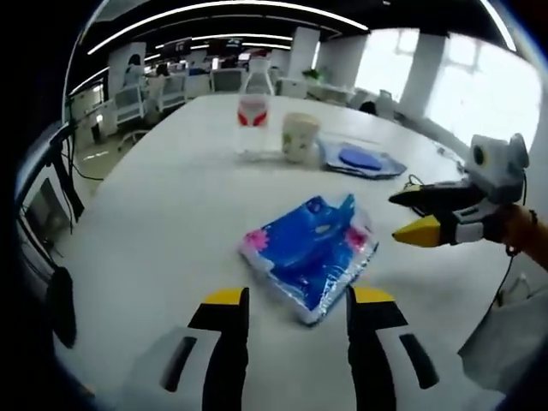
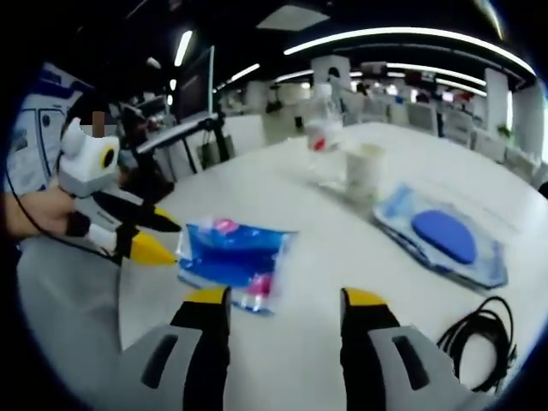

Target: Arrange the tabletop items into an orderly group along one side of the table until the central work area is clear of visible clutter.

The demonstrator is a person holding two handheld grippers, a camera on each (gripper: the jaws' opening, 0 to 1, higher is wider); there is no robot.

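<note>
The blue packet is lying alone mid-tabletop, well apart from the bottle, cup and pouch grouped at the far side, so both the left gripper and the right gripper are approaching it, fingers spread wide and holding nothing.

White table: blue packet, cup, bottle

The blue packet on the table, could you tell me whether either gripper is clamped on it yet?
No: the blue packet lies flat on the table, with the left gripper open just short of it and the right gripper off to its side.
</note>
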